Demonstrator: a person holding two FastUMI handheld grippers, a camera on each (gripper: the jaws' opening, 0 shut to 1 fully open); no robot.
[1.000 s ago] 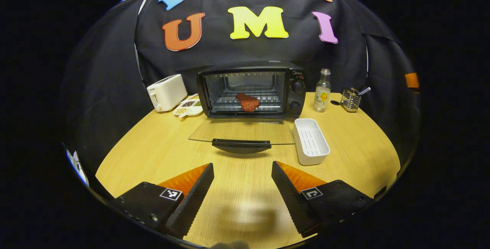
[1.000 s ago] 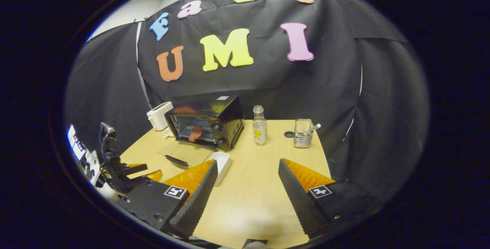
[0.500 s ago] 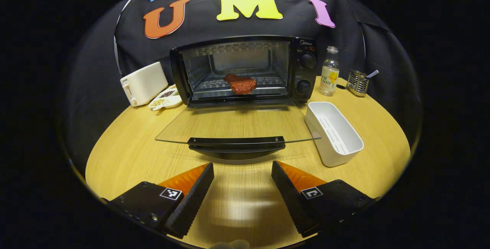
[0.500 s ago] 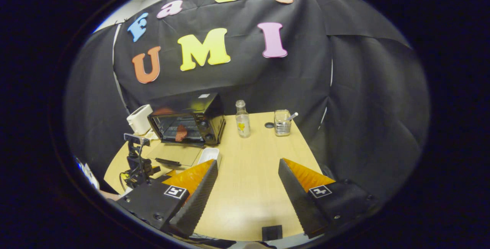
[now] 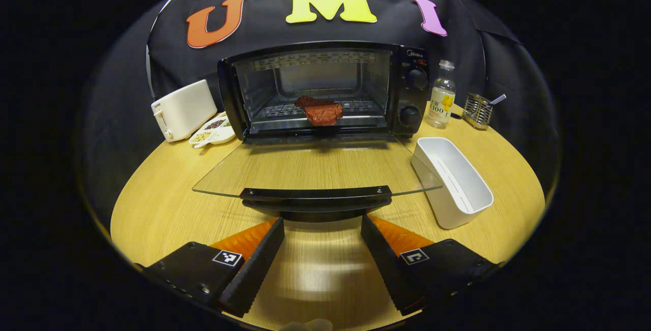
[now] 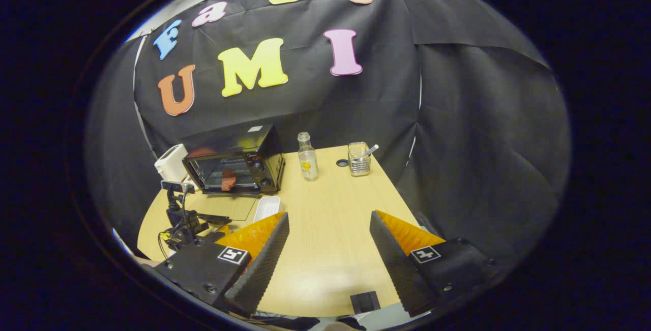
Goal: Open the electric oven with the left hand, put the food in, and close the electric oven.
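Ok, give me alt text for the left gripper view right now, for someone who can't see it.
The open left gripper faces the handle of the oven's lowered glass door, a piece of red meat on the rack inside. A white tray stands right of the door.

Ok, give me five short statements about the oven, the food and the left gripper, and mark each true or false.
1. The oven door is folded down flat and open. True.
2. The piece of meat lies in the white tray. False: it lies on the rack inside the oven; the white tray beside the door holds nothing.
3. The left gripper is open, its fingers just short of the door handle. True.
4. The left gripper is clamped on the bottle. False: the bottle stands apart, right of the oven.
5. The white toaster stands right of the oven. False: it stands on the oven's left.
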